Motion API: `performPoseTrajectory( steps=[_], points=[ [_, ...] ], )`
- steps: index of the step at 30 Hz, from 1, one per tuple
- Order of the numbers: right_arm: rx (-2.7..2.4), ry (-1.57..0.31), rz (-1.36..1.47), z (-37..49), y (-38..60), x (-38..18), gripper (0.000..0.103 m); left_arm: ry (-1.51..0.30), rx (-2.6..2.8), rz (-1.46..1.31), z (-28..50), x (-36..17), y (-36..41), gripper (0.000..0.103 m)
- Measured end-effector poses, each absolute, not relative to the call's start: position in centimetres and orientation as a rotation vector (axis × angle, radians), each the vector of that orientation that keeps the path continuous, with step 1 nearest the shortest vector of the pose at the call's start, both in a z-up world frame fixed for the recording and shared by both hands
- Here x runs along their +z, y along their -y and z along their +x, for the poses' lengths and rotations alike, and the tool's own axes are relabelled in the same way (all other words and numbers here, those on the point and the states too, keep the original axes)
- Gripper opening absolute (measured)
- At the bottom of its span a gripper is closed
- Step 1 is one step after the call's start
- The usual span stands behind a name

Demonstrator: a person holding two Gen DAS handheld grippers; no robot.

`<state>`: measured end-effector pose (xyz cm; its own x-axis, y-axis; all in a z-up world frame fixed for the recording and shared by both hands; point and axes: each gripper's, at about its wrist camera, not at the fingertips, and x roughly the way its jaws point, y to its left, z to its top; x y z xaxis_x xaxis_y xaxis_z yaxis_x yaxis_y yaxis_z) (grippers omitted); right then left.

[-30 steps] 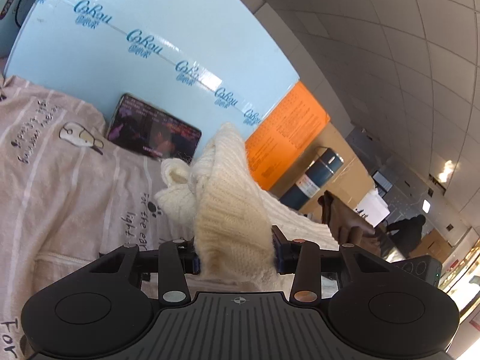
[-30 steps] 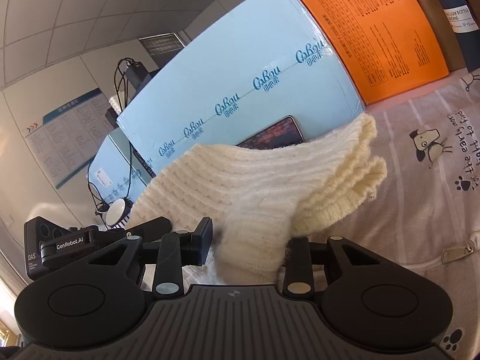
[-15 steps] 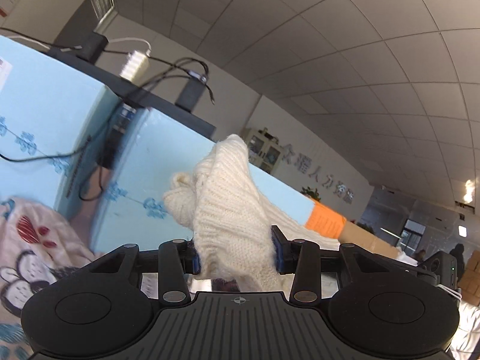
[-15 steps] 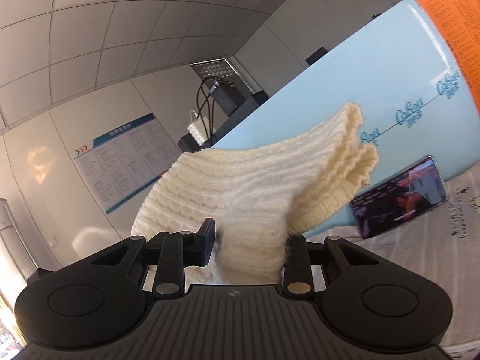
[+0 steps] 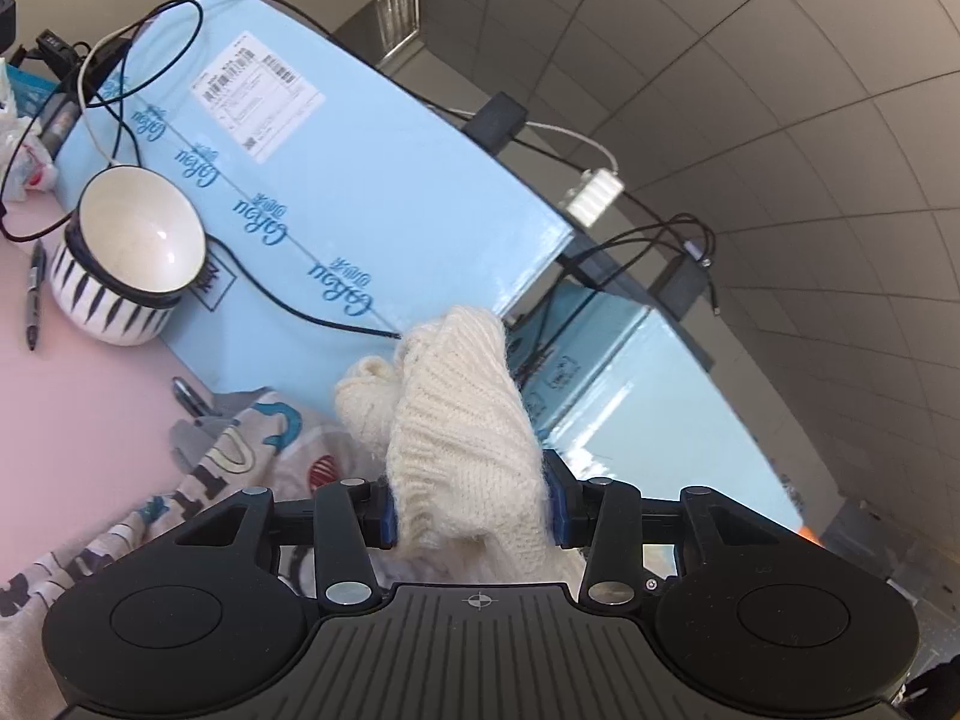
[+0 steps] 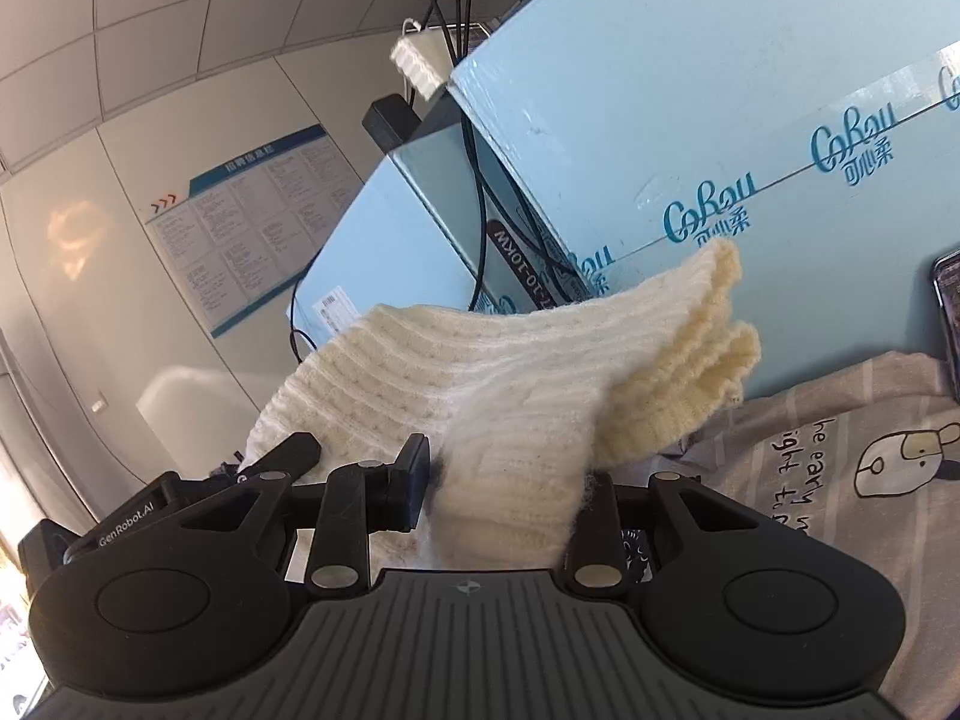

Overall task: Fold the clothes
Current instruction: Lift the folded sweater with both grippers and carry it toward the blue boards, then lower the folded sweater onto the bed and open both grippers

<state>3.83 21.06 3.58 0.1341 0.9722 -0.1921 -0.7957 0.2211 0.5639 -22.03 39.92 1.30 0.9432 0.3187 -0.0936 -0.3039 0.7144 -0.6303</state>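
Both tongs, left (image 5: 468, 510) and right (image 6: 510, 495), clamp a cream ribbed knit sweater (image 6: 498, 378) held aloft; only the left view shows an empty black-and-white striped ceramic bowl (image 5: 129, 264) on the pink surface (image 5: 78, 414).

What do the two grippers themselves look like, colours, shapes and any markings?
Both are matte black plastic. The left gripper has a ribbed body with a small crosshair mark, two round domed discs at its sides, silver pivot rivets on the finger arms, and blue pads. The right gripper has the same build with black pads; beside it the other unit's body shows white "GenRobot.AI" lettering. No hands or sleeves show.
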Motion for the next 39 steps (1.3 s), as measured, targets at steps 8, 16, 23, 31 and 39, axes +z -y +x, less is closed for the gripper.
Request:
performPoseTrajectory(
  steps=[8,16,23,31,39],
  points=[
    [1.242,-0.714,0.264,5.7,-24.3,-0.5,0.028,-0.175,0.532,-0.573,-19.5,-0.6,-40.2,0.051],
    [1.123,-0.701,0.135,5.5,-23.2,-0.6,0.063,-0.246,0.781,-0.442,-19.4,-0.1,-39.4,0.085],
    [1.038,-0.683,-0.012,5.1,-24.5,-1.3,0.073,-0.377,0.886,-0.464,-18.4,-1.4,-41.0,0.096],
    [1.0,-0.662,-0.064,4.5,-25.6,-1.3,0.08,-0.331,0.935,-0.333,-18.2,-0.2,-39.0,0.098],
    [1.091,-0.531,-0.057,0.3,-17.5,2.5,0.092,0.011,0.983,-0.174,-22.2,4.5,-31.7,0.103]
  ],
)
